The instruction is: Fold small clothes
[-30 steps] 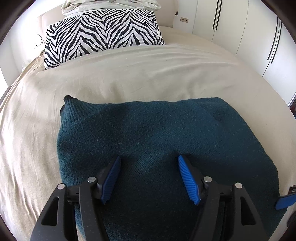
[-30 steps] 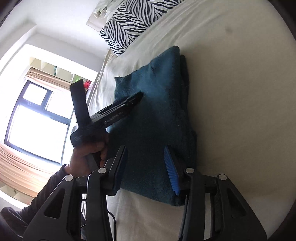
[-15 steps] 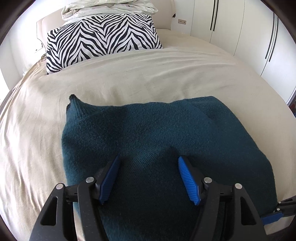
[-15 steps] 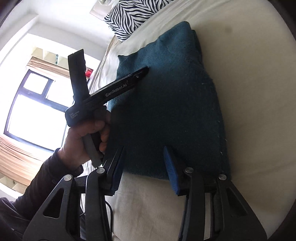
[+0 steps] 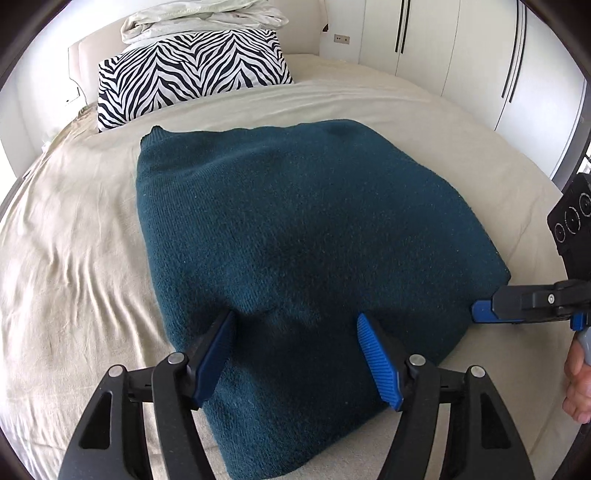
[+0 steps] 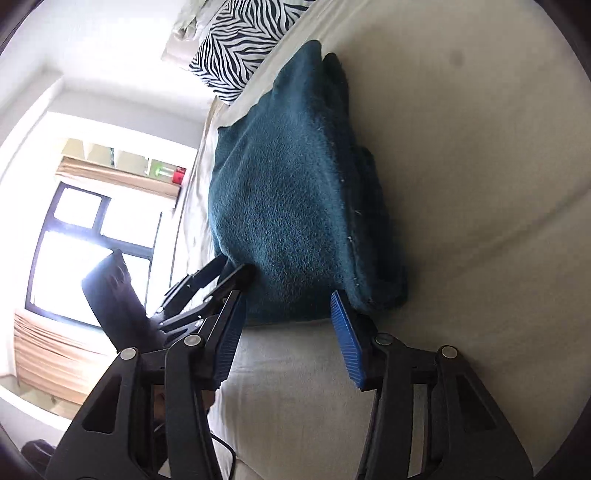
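A dark teal knitted sweater point(image 5: 303, 236) lies folded in a thick rectangle on the beige bed sheet point(image 5: 74, 251); it also shows in the right wrist view point(image 6: 291, 199). My left gripper point(image 5: 295, 343) is open, its blue pads just above the sweater's near edge, holding nothing. My right gripper point(image 6: 284, 325) is open at the sweater's near right corner, empty; it also shows at the right edge of the left wrist view point(image 5: 517, 302). The left gripper's body point(image 6: 192, 291) is seen beside it in the right wrist view.
A zebra-striped pillow point(image 5: 192, 70) and a crumpled pale duvet point(image 5: 199, 18) lie at the head of the bed. White wardrobe doors point(image 5: 461, 55) stand to the right. A window point(image 6: 92, 236) is on the left side of the room.
Both grippers have pulled back toward the near edge of the sweater. The right gripper has swung round to the sweater's near right corner. The sweater lies as before.
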{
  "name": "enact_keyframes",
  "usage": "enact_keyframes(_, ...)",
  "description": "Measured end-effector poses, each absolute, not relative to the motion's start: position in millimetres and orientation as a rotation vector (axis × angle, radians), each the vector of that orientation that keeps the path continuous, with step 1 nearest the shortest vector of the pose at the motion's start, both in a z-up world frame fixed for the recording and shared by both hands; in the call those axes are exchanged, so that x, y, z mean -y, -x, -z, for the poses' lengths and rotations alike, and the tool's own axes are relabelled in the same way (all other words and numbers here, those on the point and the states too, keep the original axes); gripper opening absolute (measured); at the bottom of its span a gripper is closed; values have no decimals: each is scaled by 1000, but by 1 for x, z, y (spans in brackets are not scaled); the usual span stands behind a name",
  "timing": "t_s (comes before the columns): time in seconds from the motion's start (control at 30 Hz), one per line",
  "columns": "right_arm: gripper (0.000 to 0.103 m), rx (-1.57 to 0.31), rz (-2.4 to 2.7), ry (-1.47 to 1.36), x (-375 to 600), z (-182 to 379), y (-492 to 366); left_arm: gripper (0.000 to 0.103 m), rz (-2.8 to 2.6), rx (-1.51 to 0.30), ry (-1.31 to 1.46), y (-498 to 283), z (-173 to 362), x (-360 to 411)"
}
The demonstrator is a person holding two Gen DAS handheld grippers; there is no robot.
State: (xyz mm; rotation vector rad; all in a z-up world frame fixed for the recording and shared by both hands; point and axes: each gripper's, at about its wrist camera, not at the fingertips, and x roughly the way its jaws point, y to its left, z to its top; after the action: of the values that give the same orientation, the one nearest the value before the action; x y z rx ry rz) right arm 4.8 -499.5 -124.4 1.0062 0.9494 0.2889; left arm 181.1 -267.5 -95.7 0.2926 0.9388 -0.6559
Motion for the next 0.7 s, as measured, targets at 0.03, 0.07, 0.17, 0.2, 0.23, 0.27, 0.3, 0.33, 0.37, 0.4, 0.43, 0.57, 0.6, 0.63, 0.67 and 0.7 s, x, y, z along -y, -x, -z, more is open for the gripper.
enact_keyframes(0.03,45,-951,-277,-1000,499,124,-1,70,657,-954,-285,-183,93,267)
enact_keyframes(0.07,47,-962,-260,-967,497,119,2,69,658,-970,-268,-185,90,265)
enact_keyframes(0.17,50,-998,-176,-882,493,103,14,69,680,-980,-164,-182,73,251)
enact_keyframes(0.2,50,-972,-195,-900,495,98,18,69,683,-965,-147,-182,66,247)
enact_keyframes(0.23,50,-942,-207,-908,497,91,22,69,681,-947,-138,-182,60,245)
enact_keyframes(0.27,50,-915,-211,-903,499,83,24,69,682,-933,-133,-184,54,244)
enact_keyframes(0.3,50,-894,-215,-895,501,74,23,69,686,-928,-133,-188,50,246)
enact_keyframes(0.33,50,-875,-224,-890,503,66,20,69,683,-928,-139,-195,48,248)
enact_keyframes(0.37,50,-861,-237,-886,506,58,14,69,673,-922,-146,-201,48,251)
enact_keyframes(0.4,50,-852,-244,-876,507,52,6,69,658,-918,-155,-209,49,254)
enact_keyframes(0.43,50,-849,-244,-857,507,45,-4,69,639,-922,-162,-219,52,257)
enact_keyframes(0.57,53,-858,-253,-846,512,46,-51,80,590,-976,-176,-244,81,264)
enact_keyframes(0.6,57,-881,-234,-855,515,55,-61,83,591,-965,-209,-242,86,268)
enact_keyframes(0.63,59,-920,-190,-838,518,66,-69,87,596,-951,-243,-239,89,272)
enact_keyframes(0.67,59,-970,-145,-816,519,79,-76,87,595,-940,-267,-236,90,274)
enact_keyframes(0.7,59,-986,-145,-812,519,89,-82,87,599,-934,-263,-235,88,272)
